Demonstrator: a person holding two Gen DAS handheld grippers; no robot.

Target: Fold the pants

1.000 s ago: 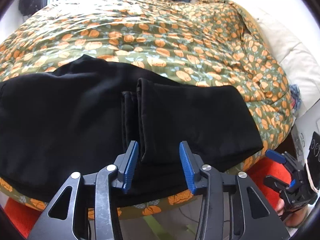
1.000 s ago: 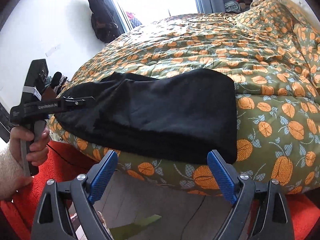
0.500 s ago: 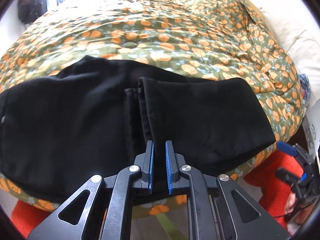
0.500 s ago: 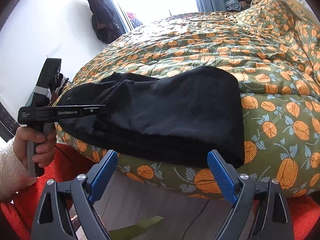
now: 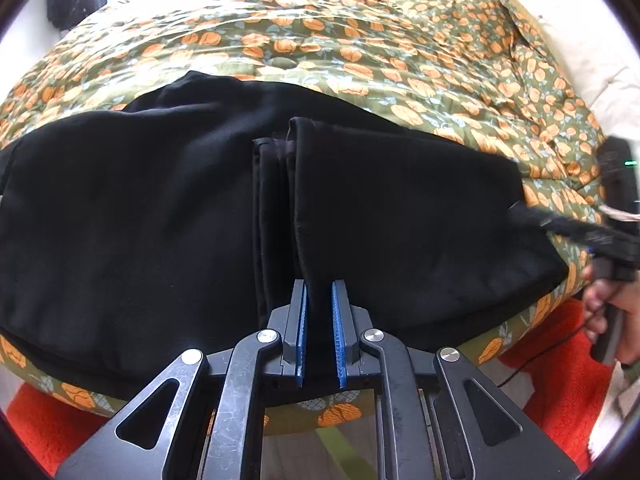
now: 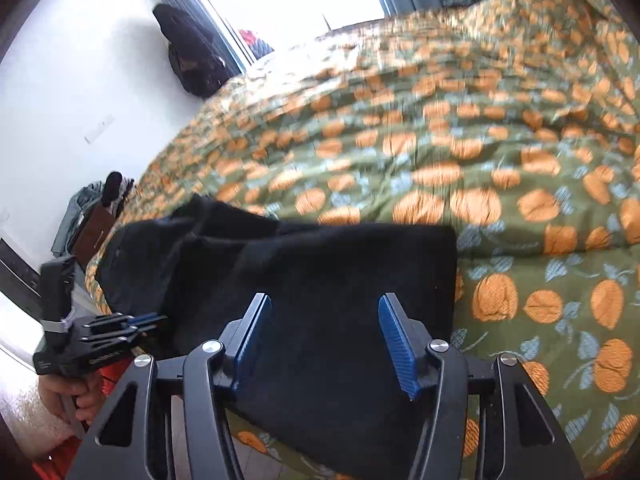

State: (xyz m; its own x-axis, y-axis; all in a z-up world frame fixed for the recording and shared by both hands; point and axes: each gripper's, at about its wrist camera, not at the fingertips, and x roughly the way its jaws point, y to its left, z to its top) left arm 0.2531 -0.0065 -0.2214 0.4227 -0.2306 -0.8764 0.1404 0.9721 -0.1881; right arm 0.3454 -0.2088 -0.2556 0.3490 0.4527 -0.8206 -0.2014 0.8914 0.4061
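**Inspector:** Left tongs [image 5: 319,322] first. State?

**Assistant:** Clamped narrow on the near edge of the pants [image 5: 160,220], at the hem of the folded-over leg [image 5: 400,220]. Black cloth fills the slit between the blue pads [image 5: 338,328].

**Inspector:** Right tongs [image 6: 326,338]?

**Assistant:** About half wide. The jaws have just been closing. The folded end of the pants lies between them in the right wrist view, but the pads do not yet press on it, so nothing is held on that side.

**Inspector:** Where do the pants sit?

**Assistant:** On the bed, along the near edge of the pumpkin-print quilt [image 5: 360,40], the near side drooping slightly over it. One leg is already doubled back across the rest, its hem running up the middle.

**Inspector:** Handling, in your judgement?

**Assistant:** Soft, limp and light, several layers thick. It will sag wherever unsupported and layers may slide apart. The weave looks matte, so slip in the pads seems unlikely.

**Inspector:** Where to take hold?

**Assistant:** Through all layers at the near edge, one grip at the hem and one at the folded end, well apart, so the edge stays taut when lifted.

**Inspector:** Risk?

**Assistant:** Catching only the top layer, or nipping quilt along with the cloth
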